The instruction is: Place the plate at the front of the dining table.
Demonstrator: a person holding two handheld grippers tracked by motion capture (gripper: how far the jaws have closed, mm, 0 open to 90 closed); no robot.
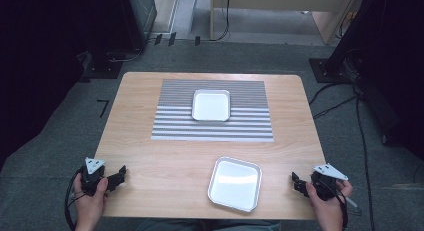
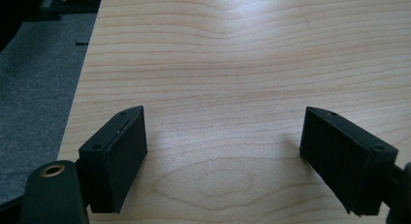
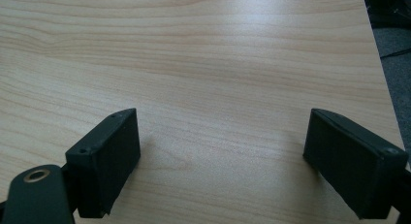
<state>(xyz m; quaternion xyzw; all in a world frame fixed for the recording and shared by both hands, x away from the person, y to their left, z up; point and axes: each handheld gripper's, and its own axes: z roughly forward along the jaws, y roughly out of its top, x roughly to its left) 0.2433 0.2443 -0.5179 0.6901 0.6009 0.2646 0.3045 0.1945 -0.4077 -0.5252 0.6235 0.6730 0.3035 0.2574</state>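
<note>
The wooden table carries everything, and both claws rest at its near corners, well apart from each other. Ahead of both claws, toward the far side, lies a grey striped mat, with a small white square tray sitting on its far half. A larger white square tray lies on bare wood between the two claws, nearer the right one and slightly turned against the table edge. The left gripper sits at the near left corner, jaws spread wide and holding nothing; in the left gripper view only bare wood lies between them. The right gripper sits at the near right corner, just beside the larger tray's right edge but apart from it, jaws likewise wide and holding nothing, bare wood between them in the right gripper view.
</note>
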